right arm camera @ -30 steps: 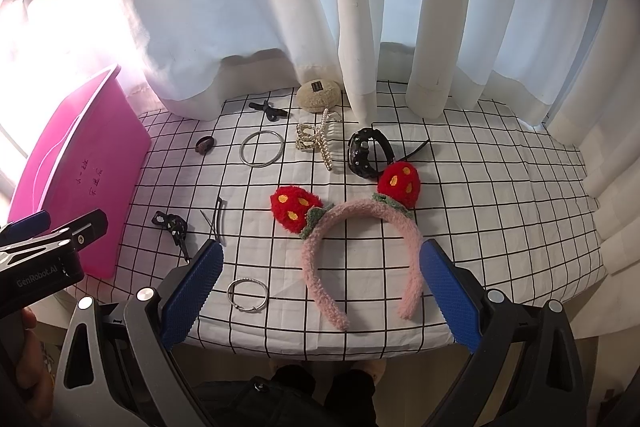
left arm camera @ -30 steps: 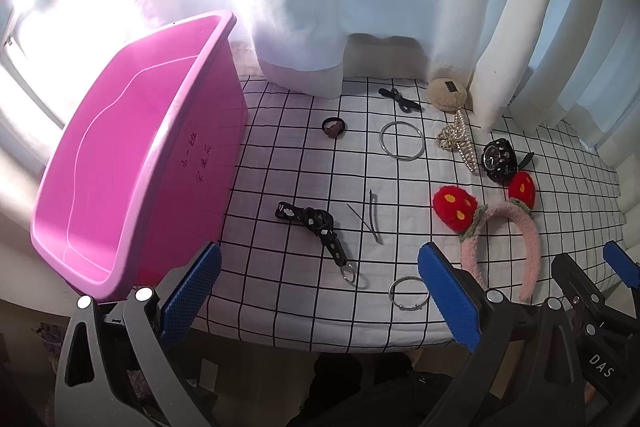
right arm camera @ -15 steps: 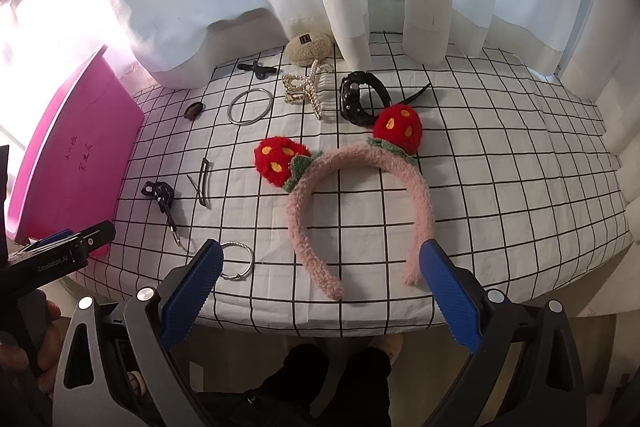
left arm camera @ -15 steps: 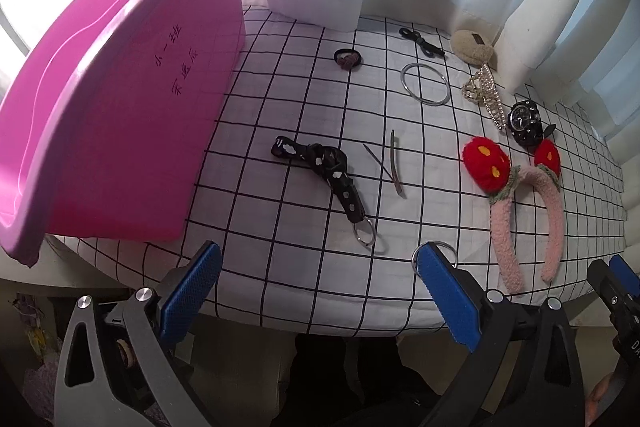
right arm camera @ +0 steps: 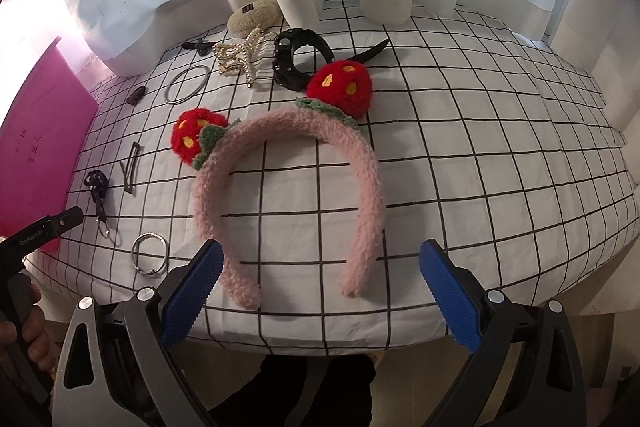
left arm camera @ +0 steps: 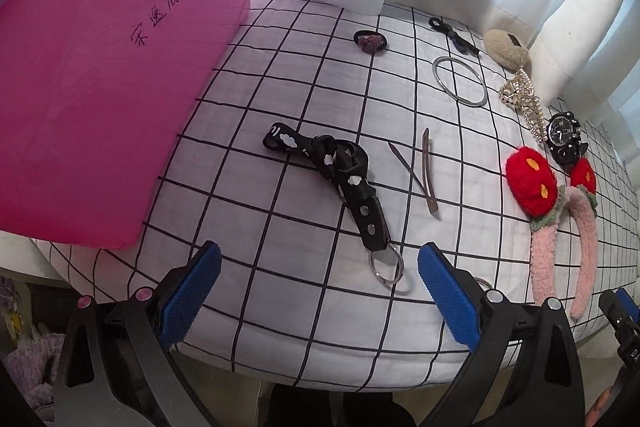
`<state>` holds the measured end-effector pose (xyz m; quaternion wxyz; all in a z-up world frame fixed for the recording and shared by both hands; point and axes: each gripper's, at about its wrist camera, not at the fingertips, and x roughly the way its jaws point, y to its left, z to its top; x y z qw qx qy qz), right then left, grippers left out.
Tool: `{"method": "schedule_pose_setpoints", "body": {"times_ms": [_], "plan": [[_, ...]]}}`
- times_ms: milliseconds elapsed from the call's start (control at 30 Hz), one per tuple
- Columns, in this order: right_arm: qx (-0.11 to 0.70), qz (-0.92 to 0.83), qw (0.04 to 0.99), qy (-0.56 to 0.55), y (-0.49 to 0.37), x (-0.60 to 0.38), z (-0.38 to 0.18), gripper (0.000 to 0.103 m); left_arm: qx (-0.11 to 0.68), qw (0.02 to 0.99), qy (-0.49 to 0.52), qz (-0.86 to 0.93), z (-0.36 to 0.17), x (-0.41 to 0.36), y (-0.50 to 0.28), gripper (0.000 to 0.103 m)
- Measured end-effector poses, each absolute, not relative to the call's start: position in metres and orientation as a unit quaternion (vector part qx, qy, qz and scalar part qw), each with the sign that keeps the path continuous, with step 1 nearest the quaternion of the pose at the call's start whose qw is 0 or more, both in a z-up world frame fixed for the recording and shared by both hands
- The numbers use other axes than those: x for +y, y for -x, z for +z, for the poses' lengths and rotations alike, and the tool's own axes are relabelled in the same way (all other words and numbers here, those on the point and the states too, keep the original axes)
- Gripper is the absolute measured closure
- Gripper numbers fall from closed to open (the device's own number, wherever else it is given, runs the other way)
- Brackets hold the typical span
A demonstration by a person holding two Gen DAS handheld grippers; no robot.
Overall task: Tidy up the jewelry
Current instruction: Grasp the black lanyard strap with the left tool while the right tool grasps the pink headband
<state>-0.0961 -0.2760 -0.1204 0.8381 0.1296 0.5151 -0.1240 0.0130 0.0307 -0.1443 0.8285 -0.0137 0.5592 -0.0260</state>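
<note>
My left gripper point(left arm camera: 318, 291) is open, just short of the metal ring on a black strap keychain point(left arm camera: 340, 173) that lies ahead on the checked cloth. A brown hair clip point(left arm camera: 428, 173) rests right of the strap. My right gripper point(right arm camera: 320, 291) is open too, its fingers either side of the two ends of a pink plush headband point(right arm camera: 288, 163) with red strawberry ears. The pink bin point(left arm camera: 100, 75) stands at the left in the left wrist view. Its inside is hidden.
At the back lie a silver bangle point(left arm camera: 460, 81), a pearl claw clip point(left arm camera: 522, 103), a black watch point(left arm camera: 562, 137), a hair tie point(left arm camera: 370, 41), a black bow clip point(left arm camera: 454, 37) and a beige puff point(left arm camera: 506, 49). A key ring point(right arm camera: 150, 253) sits near the front edge. Curtains hang behind.
Both grippers have moved forward and down toward the cloth. The left one has closed in on the black strap, the right one on the headband's ends. Nothing was grasped.
</note>
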Motion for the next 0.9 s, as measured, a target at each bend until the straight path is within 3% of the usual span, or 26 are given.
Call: {"method": "schedule_pose_setpoints", "body": {"times_ms": [467, 900], "plan": [[0.52, -0.127, 0.84, -0.088, 0.046, -0.306, -0.161, 0.009, 0.568, 0.823, 0.023, 0.002, -0.185, 0.021, -0.042, 0.006], [0.524, -0.125, 0.839, -0.072, 0.031, -0.317, -0.179, 0.009, 0.526, 0.85, 0.015, 0.025, -0.19, 0.022, -0.058, 0.005]]}}
